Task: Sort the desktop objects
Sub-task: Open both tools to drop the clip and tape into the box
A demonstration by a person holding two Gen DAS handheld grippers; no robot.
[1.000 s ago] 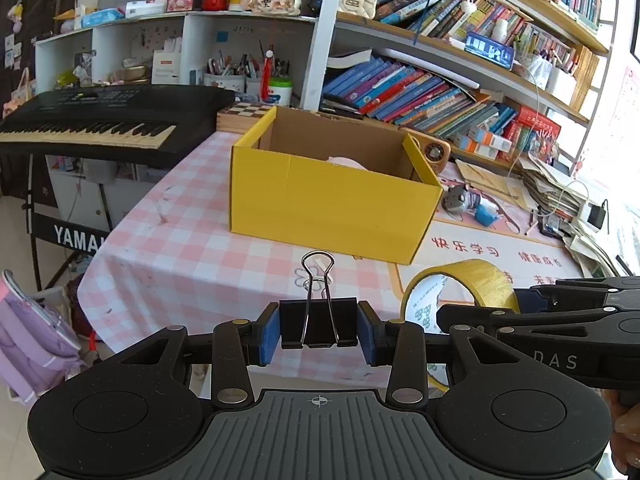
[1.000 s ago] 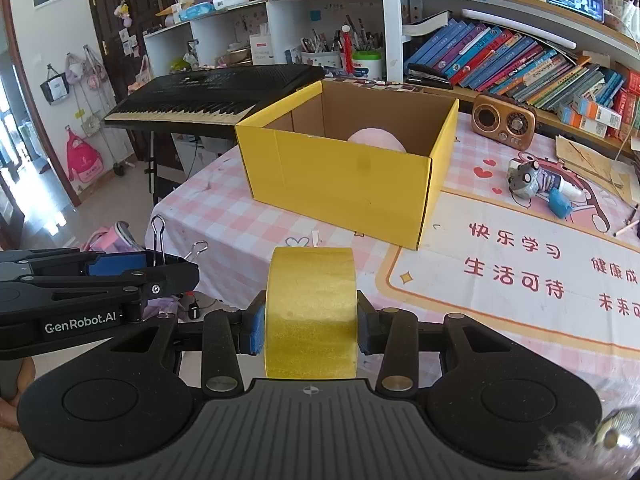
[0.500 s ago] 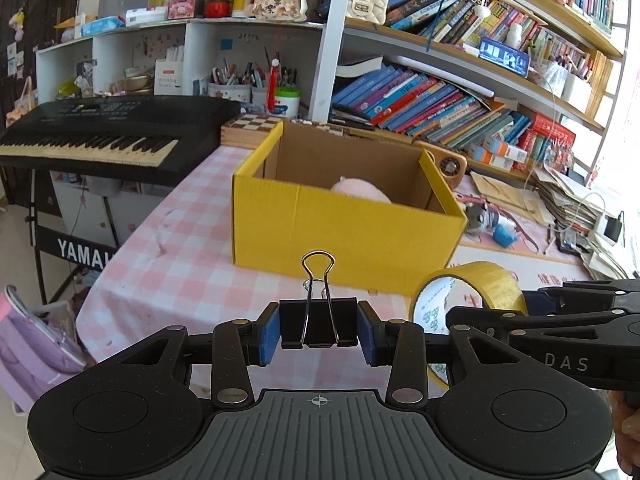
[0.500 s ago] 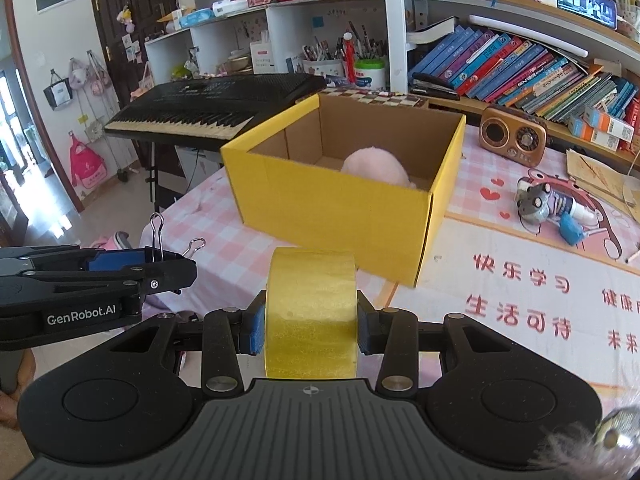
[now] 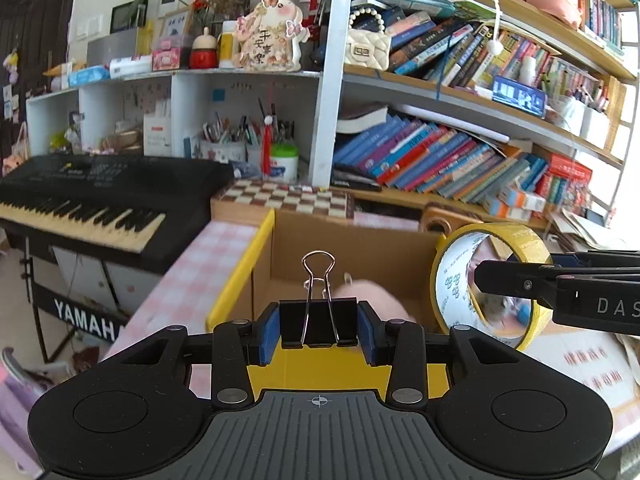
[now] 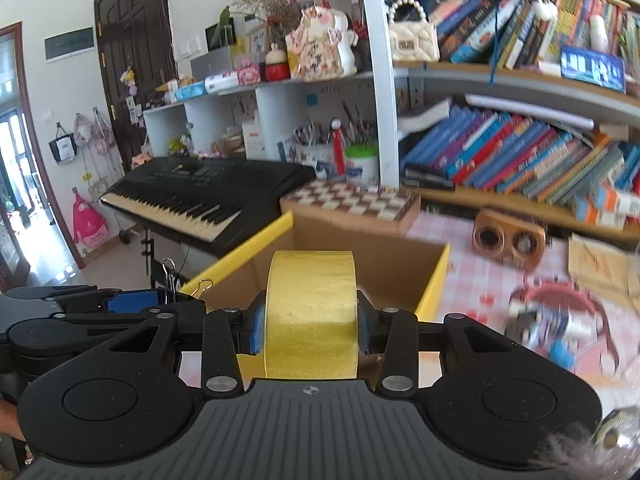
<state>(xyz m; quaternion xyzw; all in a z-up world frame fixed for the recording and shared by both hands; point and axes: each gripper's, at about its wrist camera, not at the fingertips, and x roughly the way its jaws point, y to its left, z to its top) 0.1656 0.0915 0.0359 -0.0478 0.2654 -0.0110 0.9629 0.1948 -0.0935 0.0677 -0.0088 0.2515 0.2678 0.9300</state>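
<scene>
My left gripper (image 5: 318,326) is shut on a black binder clip (image 5: 318,322) with its wire handles upright. It hangs over the near wall of the open yellow cardboard box (image 5: 240,276). A pink soft object (image 5: 372,300) lies inside the box. My right gripper (image 6: 310,322) is shut on a roll of yellow tape (image 6: 311,312), held on edge above the same box (image 6: 434,280). In the left wrist view the tape roll (image 5: 486,280) and the right gripper's arm show at the right. In the right wrist view the left gripper's arm and the clip (image 6: 170,280) show at the left.
A black keyboard (image 5: 80,208) stands left of the pink checked table (image 5: 188,264). A chessboard box (image 6: 352,204) lies behind the yellow box. A wooden radio (image 6: 508,240) and small toys (image 6: 556,320) sit on the table to the right. Bookshelves fill the back.
Both grippers moved forward and up toward the yellow box, which now fills the view just under the clip and the tape. Neither grip has changed.
</scene>
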